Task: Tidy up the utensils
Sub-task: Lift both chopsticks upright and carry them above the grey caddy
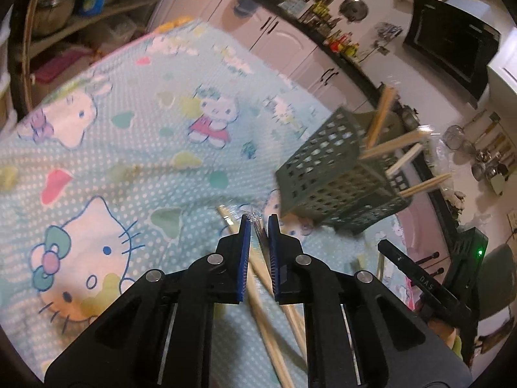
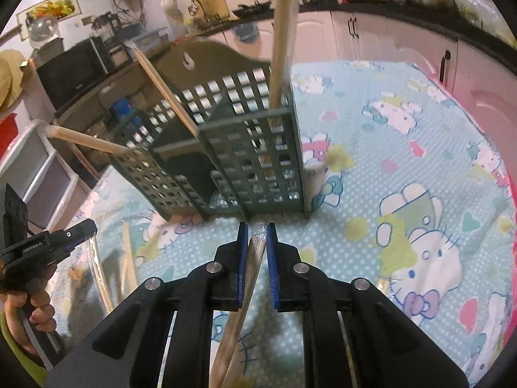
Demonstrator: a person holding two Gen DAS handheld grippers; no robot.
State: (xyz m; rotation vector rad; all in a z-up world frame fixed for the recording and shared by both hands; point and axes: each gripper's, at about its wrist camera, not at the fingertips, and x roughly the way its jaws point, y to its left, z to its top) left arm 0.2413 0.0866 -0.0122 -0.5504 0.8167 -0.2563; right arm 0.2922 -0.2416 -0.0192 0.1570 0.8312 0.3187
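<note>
A green lattice utensil holder (image 1: 326,174) stands on the Hello Kitty cloth, with several wrapped chopstick pairs (image 1: 392,148) sticking out. It fills the middle of the right wrist view (image 2: 232,148). My left gripper (image 1: 258,223) is shut on a plastic-wrapped chopstick pair (image 1: 258,236), just short of the holder. More chopsticks (image 1: 274,329) lie on the cloth beneath it. My right gripper (image 2: 257,229) is shut on another wrapped chopstick pair (image 2: 245,278), close to the holder's base. The left gripper (image 2: 42,245) also shows at the left edge of the right wrist view.
The blue Hello Kitty tablecloth (image 1: 129,135) covers the table. Loose chopsticks (image 2: 127,258) lie left of the holder. Pink kitchen cabinets (image 2: 387,35), a microwave (image 2: 71,71) and shelves surround the table. The right gripper (image 1: 416,278) shows at lower right.
</note>
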